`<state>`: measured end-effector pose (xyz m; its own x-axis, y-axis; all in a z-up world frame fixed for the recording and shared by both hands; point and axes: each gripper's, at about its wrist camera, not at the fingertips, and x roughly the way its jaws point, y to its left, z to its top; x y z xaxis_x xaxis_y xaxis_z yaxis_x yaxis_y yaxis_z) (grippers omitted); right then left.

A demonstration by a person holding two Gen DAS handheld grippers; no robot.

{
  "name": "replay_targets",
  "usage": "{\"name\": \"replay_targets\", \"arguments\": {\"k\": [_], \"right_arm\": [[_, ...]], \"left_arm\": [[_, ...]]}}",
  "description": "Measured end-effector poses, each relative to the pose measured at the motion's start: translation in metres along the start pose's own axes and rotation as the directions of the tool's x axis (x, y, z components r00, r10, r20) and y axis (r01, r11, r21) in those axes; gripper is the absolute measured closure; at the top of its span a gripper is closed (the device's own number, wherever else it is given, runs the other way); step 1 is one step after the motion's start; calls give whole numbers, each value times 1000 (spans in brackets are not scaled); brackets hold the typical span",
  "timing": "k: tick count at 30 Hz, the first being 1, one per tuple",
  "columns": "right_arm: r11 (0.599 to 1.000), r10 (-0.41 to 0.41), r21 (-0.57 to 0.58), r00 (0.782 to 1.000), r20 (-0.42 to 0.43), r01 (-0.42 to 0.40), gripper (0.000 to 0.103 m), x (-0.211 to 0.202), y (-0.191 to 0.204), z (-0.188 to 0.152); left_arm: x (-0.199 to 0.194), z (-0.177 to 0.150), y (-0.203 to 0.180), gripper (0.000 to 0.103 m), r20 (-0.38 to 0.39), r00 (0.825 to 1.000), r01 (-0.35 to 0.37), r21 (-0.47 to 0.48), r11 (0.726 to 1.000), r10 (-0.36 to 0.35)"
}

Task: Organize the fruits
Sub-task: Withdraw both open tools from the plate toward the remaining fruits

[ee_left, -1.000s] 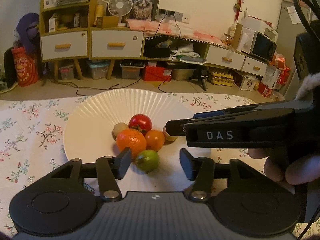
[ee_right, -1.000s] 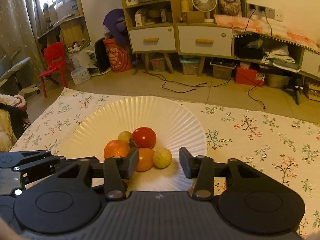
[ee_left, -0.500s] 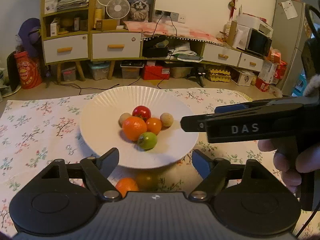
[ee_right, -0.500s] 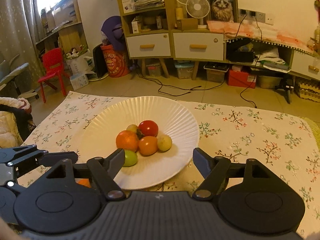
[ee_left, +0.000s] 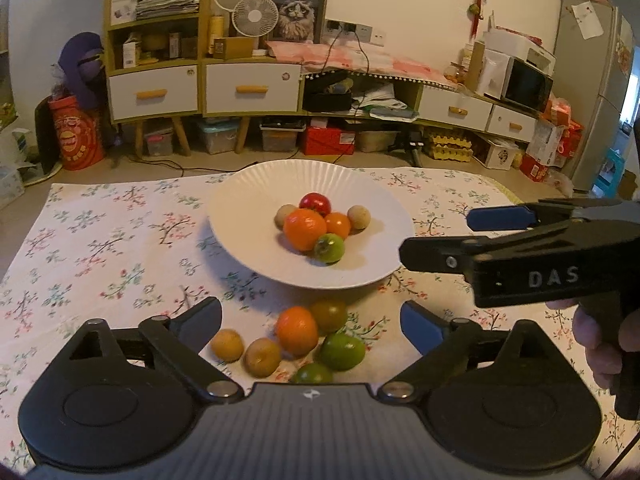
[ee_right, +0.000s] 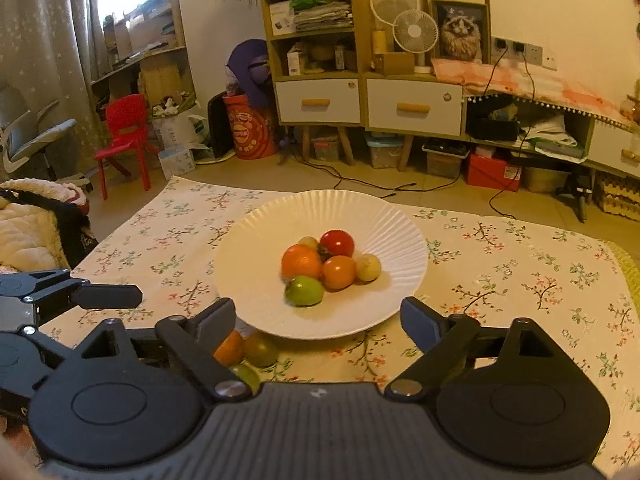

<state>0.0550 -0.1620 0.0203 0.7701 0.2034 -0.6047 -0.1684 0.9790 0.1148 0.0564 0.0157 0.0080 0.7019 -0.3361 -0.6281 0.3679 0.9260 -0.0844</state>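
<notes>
The desk (ee_left: pixel 100 248) is covered by a floral cloth. At twelve o'clock, fruits (ee_left: pixel 312 226) are piled on the plate (ee_left: pixel 248 216); more fruits (ee_left: pixel 296 340) lie loose at six. Both left gripper (ee_left: pixel 310 322) and right gripper (ee_right: pixel 318 316) are angled downward, fingers (ee_left: pixel 200 318) spreading wider, nothing gripped.

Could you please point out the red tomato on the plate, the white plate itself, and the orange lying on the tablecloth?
red tomato (ee_right: pixel 337 242): right wrist view, middle of its skin.
white plate (ee_right: pixel 256 264): right wrist view, bare ribbed wall left of the fruit.
orange on the tablecloth (ee_left: pixel 297 330): left wrist view, middle of its peel.
</notes>
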Motion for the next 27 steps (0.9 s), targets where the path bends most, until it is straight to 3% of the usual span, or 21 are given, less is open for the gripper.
{"name": "replay_targets", "arguments": {"k": [10,27], "right_arm": [[1000,27,-1,1000,-4,-27,9,-4,9,-17],[999,30,16,999,-38,-29,5,-11,16,-47]], "left_arm": [[-11,-18,8,6,-10,1000,-29,9,1000,29],[-24,-53,35,6,-57,997,-50,-60,997,47]]}}
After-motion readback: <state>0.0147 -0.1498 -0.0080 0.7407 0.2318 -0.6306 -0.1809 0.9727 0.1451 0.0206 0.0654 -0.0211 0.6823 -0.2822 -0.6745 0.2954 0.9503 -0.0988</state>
